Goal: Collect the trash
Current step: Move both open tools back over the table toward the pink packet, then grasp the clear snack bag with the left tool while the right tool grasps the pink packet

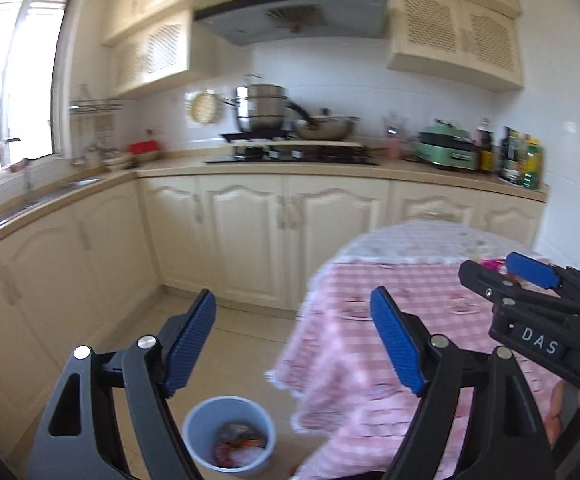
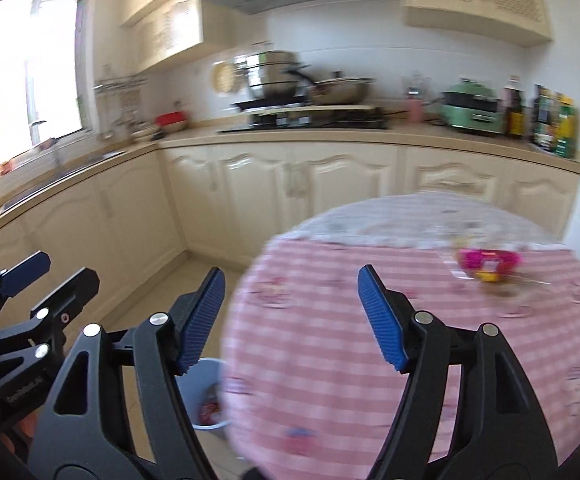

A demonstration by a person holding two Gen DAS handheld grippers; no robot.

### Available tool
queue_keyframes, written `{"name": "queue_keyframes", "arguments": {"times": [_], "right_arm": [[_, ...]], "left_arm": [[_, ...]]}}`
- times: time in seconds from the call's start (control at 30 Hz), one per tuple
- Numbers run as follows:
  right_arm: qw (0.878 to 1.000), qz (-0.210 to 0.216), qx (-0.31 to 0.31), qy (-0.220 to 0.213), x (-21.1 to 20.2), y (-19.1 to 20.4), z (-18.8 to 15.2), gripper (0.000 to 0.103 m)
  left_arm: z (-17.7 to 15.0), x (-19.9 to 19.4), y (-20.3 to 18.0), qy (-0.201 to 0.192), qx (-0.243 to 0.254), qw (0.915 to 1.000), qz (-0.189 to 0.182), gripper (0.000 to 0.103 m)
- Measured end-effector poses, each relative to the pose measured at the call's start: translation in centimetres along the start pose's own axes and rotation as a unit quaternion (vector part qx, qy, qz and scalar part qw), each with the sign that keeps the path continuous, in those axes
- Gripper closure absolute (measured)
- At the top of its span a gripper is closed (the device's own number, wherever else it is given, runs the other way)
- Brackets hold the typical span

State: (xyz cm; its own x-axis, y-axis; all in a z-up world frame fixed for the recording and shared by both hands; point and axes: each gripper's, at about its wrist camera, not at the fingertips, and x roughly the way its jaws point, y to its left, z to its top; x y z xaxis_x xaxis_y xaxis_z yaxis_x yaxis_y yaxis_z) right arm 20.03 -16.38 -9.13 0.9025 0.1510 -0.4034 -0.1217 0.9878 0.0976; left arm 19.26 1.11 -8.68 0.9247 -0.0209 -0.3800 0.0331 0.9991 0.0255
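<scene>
In a cream-cabinet kitchen, a grey bin (image 1: 227, 438) is standing on the floor tiles at the left, just beside the hanging hem of the pink-check cloth, with crumpled wrappers already lying inside it (red and white, details blurred). Above it the left gripper (image 1: 294, 344) is hovering with its blue fingers spread wide and nothing between them. Moving right, the right gripper (image 2: 292, 318) is hanging over the near edge of the round desk (image 2: 330, 360), its fingers likewise parted and empty. The remaining trash, a magenta-and-yellow wrapper (image 2: 488, 263), is lying on the far right of the desk, ahead of and to the right of the right gripper's fingers, its long axis running roughly across the view. By this reading the right hand is sitting nearer to it; the left would be reaching across the desk.
</scene>
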Motion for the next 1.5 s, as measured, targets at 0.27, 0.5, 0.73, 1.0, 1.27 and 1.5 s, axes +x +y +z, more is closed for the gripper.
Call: {"name": "queue_keyframes", "arguments": {"times": [0.27, 0.5, 0.73, 1.0, 1.27, 1.5], "right_arm": [[0.995, -0.083, 0.051, 0.01, -0.6, -11.3, -0.5, 0.034], [0.988, -0.129, 0.081, 0.031, 0.7, -18.5, -1.4, 0.033], [0.987, -0.113, 0.079, 0.079, 5.8, -21.9, 0.2, 0.033], [0.982, -0.051, 0.048, 0.175, 14.2, -22.6, 1.8, 0.028], [0.981, -0.034, 0.053, 0.185, 15.3, -23.5, 1.0, 0.064], [0.982, -0.053, 0.141, 0.111, 11.8, -27.0, 1.4, 0.065]], "left_arm": [[0.1, 5.1, -9.5, 0.075, 0.043, 0.991, -0.102, 0.025], [-0.8, 10.1, -15.2, 0.128, 0.061, 0.977, -0.159, 0.025], [0.5, 12.9, -18.3, 0.138, 0.077, 0.9739, -0.163, 0.025], [1.4, 16.6, -18.9, 0.161, 0.054, 0.971, -0.168, 0.025], [0.7, 20.6, -21.0, 0.219, 0.014, 0.9515, -0.216, 0.025], [0.0, 22.9, -23.7, 0.254, -0.017, 0.934, -0.25, 0.025]]}}
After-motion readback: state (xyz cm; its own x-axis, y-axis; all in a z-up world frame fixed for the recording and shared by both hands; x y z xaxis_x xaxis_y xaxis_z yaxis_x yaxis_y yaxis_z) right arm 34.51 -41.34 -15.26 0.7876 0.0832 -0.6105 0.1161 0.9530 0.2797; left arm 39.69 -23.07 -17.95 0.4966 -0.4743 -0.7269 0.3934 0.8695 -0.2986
